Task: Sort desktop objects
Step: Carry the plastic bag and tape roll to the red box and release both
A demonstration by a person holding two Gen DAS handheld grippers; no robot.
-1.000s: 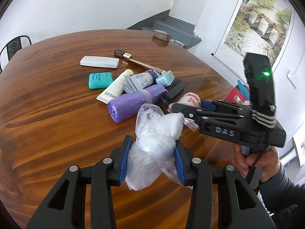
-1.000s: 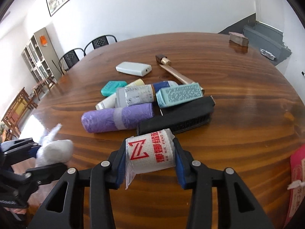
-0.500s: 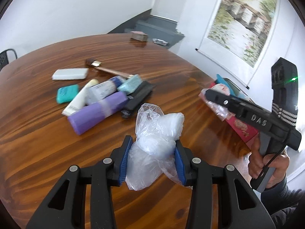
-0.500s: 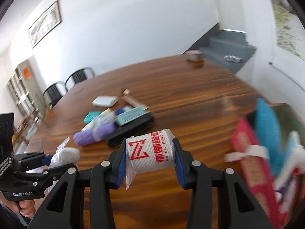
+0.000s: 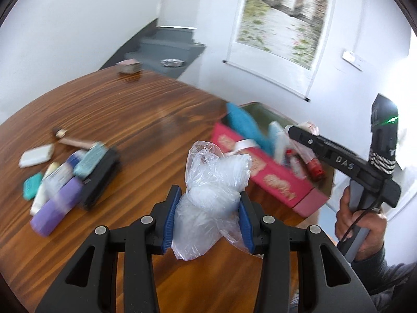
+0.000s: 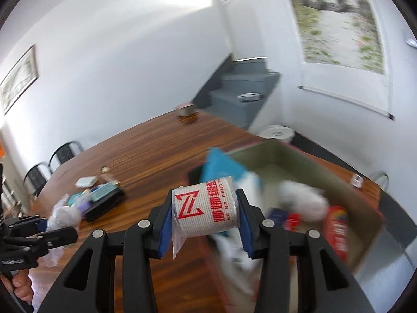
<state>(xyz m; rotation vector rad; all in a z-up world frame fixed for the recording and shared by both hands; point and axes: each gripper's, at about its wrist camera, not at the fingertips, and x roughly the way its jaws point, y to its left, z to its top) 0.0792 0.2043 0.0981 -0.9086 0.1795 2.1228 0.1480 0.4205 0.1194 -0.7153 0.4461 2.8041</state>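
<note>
My left gripper [image 5: 208, 219] is shut on a crumpled clear plastic bag [image 5: 212, 190], held above the brown wooden table [image 5: 146, 120]. My right gripper [image 6: 206, 221] is shut on a white roll with red lettering [image 6: 206, 210] in a clear sleeve, hovering over the near edge of a red cardboard box [image 6: 338, 180]. In the left wrist view the right gripper [image 5: 299, 134] reaches over that box [image 5: 265, 174] from the right, held by a hand [image 5: 357, 224]. In the right wrist view the left gripper [image 6: 49, 225] with its bag sits at the lower left.
The box holds a blue cloth [image 6: 221, 167], a red can [image 6: 337, 229] and white items. A pile stays on the table: purple roll [image 5: 56, 208], black case [image 5: 101, 180], teal box [image 5: 90, 159], white case [image 5: 36, 157], tubes. Chairs [image 6: 52, 161] stand beyond the far edge.
Both grippers have swung right, away from the pile and toward the red box, rising a little. The right one, with its roll, now hangs over the box. Grips are unchanged.
</note>
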